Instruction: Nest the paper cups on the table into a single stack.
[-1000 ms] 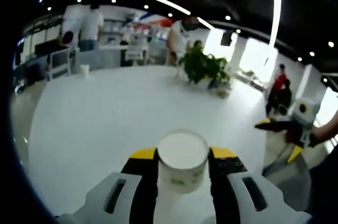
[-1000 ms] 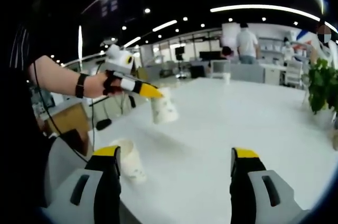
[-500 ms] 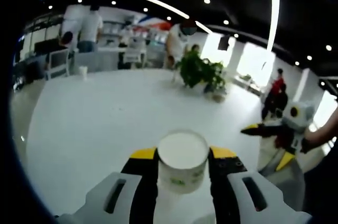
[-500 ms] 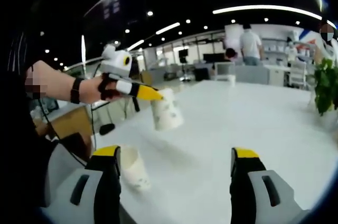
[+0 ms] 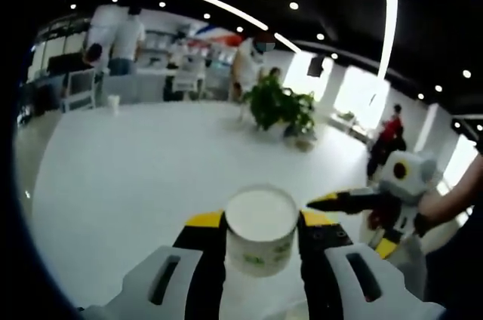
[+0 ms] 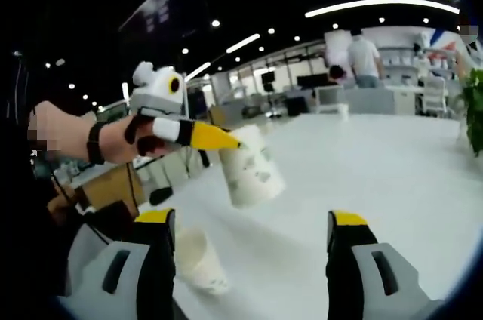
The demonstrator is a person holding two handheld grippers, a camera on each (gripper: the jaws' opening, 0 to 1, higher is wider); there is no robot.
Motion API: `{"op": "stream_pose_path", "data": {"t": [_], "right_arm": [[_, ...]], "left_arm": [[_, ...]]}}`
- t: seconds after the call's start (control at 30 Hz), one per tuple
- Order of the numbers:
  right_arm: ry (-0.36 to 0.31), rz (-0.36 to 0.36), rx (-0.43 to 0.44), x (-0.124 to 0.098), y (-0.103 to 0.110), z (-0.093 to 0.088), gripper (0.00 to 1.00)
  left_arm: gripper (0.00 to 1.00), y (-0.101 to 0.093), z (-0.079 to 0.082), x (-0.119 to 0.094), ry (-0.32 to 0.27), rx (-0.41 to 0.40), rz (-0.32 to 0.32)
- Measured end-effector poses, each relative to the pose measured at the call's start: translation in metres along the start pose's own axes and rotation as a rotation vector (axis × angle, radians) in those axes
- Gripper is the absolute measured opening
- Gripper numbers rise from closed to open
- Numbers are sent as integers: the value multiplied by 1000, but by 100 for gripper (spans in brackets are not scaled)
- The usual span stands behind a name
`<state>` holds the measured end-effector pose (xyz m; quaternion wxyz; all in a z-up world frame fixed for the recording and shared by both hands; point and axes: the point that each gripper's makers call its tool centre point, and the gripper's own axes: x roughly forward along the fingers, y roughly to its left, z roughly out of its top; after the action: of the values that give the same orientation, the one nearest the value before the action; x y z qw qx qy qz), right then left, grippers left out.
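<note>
In my right gripper view, the left gripper [image 6: 226,141] holds a paper cup [image 6: 251,167] above the table [image 6: 392,169]; a second cup [image 6: 200,261] lies below it by my left jaw. A plant [image 5: 281,107] stands far across the table.

Our left gripper [image 5: 262,231] is up in the air, jaws clamped on a paper cup [image 5: 261,231], our left hand [image 6: 139,137] gripping it w/ a dark strap at the wrist. Our right gripper [image 6: 247,238] sits lower, jaws spread wide, prob. holding nothing; right hand at the frame edge.
</note>
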<state>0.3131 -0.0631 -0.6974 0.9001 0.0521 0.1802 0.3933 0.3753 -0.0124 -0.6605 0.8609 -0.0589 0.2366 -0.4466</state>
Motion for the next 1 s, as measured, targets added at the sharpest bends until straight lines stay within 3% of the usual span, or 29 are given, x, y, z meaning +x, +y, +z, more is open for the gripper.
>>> {"op": "stream_pose_path", "data": {"t": [0.37, 1.0], "right_arm": [[16, 82, 26, 22, 23, -2, 78], [-5, 127, 103, 29, 30, -1, 72]], "left_arm": [[36, -6, 5, -2, -8, 5, -9], [36, -14, 4, -2, -12, -8, -33]]}}
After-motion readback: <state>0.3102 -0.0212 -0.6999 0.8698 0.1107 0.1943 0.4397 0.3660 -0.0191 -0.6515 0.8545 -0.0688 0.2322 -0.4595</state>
